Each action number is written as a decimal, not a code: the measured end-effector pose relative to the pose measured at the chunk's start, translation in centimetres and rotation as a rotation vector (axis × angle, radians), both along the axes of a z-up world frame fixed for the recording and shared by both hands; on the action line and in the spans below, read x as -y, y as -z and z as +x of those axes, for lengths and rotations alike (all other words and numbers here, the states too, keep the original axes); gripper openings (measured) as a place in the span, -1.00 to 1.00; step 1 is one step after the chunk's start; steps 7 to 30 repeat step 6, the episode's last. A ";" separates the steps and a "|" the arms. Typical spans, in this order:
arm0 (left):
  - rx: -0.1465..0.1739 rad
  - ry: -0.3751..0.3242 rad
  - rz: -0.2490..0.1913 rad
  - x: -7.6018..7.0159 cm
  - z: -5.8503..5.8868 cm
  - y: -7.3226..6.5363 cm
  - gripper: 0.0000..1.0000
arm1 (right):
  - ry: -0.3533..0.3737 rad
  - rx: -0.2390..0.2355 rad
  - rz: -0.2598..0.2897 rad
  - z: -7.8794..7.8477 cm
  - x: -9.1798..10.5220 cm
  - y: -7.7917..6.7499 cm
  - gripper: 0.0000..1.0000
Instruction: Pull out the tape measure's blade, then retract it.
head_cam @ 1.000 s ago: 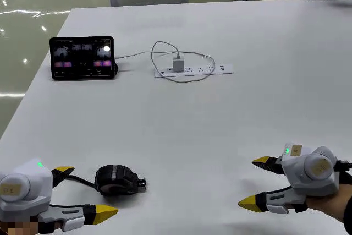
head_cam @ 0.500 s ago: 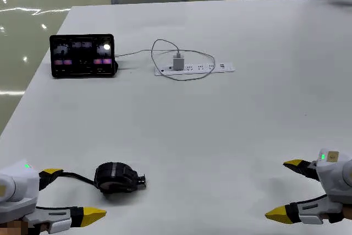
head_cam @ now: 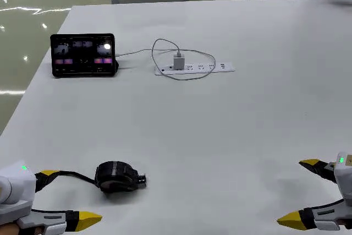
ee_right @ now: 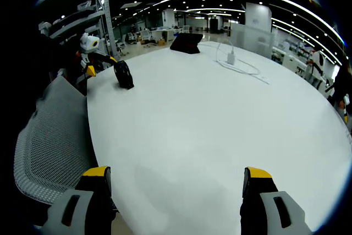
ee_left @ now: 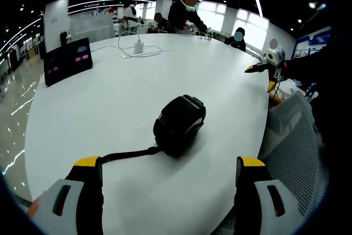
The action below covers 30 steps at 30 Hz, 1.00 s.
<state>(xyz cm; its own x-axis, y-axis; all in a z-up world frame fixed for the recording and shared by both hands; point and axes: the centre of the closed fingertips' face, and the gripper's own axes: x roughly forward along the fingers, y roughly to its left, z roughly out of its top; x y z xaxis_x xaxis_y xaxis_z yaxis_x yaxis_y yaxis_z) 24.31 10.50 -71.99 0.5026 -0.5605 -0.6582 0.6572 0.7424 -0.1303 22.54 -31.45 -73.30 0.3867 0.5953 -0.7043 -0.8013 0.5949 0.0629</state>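
A black tape measure lies on the white table near its front left edge, its blade fully in and its black wrist strap trailing left. My left gripper stands open just left of it, and the strap runs up to its far jaw. In the left gripper view the tape measure sits a short way ahead between the open jaws. My right gripper is open at the front right, far from the tape measure, with nothing between its jaws.
A tablet stands at the back left, lit. A white power strip with a charger and looped cable lies behind the middle. A mesh chair sits off the table's near edge. People stand at the far side.
Both grippers have drawn back toward me and apart, the right one moving right and lower. The tape measure has stayed in place.
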 end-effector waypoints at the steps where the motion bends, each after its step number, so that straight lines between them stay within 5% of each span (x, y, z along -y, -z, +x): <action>1: 0.003 -0.001 0.001 -0.1 0.0 0.0 0.98 | 0.001 0.000 0.002 0.0 -0.1 0.0 0.98; 30: 0.007 -0.008 0.004 -0.5 0.1 -0.2 0.98 | -0.002 0.001 0.004 0.0 -0.3 -0.3 0.98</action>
